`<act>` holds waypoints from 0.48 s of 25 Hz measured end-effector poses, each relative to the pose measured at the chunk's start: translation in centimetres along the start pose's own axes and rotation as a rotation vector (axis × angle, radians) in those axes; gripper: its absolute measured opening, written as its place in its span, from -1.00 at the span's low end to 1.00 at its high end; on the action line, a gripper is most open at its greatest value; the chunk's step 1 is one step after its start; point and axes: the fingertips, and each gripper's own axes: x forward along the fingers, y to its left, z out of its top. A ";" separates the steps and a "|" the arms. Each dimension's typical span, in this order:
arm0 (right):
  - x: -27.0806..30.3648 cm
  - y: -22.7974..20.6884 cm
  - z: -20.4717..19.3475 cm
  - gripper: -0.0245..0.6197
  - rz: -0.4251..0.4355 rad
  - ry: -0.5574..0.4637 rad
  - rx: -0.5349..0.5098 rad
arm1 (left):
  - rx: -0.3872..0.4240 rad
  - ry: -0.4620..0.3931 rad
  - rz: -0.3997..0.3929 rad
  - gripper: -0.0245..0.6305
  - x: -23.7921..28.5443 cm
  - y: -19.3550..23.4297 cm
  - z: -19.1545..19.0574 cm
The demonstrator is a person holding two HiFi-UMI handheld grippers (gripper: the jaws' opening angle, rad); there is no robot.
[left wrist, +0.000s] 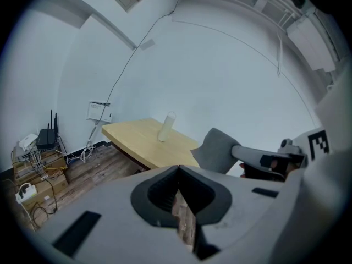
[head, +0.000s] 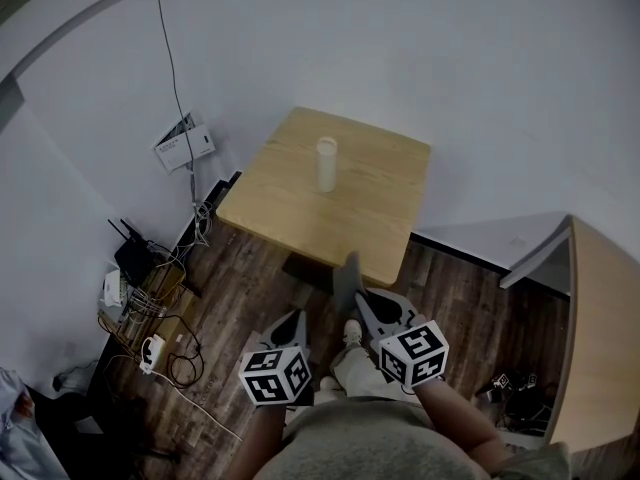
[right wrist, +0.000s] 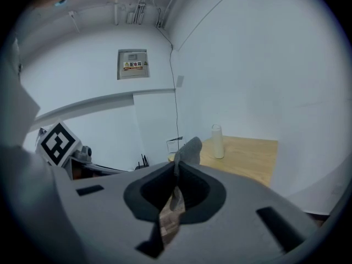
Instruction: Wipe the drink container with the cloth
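So the light wooden table [head: 600,348] at 4 o'clock got cropped by the edge. Print on the white wall notice [head: 183,143] at 10 o'clock was unreadably tiny. Lower end of the grey fabric cloth [right wrist: 190,147] hid between the jaws of the right gripper [right wrist: 176,172].

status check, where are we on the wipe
Left gripper shut, empty. Right gripper shut on cloth. Drink container upright on table, not yet reached. Nothing in the way.

Drink container [head: 326,164]: pale, tall, slim cylinder with a rounded top.
Container pose: upright.
Container place: on the wooden table [head: 380,218], around its middle, standing alone and well apart from the cloth.
Cloth [right wrist: 187,150]: grey, soft, crumpled into a folded flap.
Cloth state: pinched between the closed jaws of the right gripper [right wrist: 176,172], sticking out past the tips, off the table.
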 end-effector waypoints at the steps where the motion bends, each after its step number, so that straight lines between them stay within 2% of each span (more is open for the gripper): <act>1: -0.1 0.0 0.1 -0.90 -0.003 -0.002 0.001 | -0.001 -0.001 -0.002 -0.92 0.0 -0.1 0.0; 12: -0.4 -0.8 0.4 -0.90 -0.008 -0.014 0.011 | -0.013 -0.001 -0.011 -0.92 0.8 -0.7 -0.1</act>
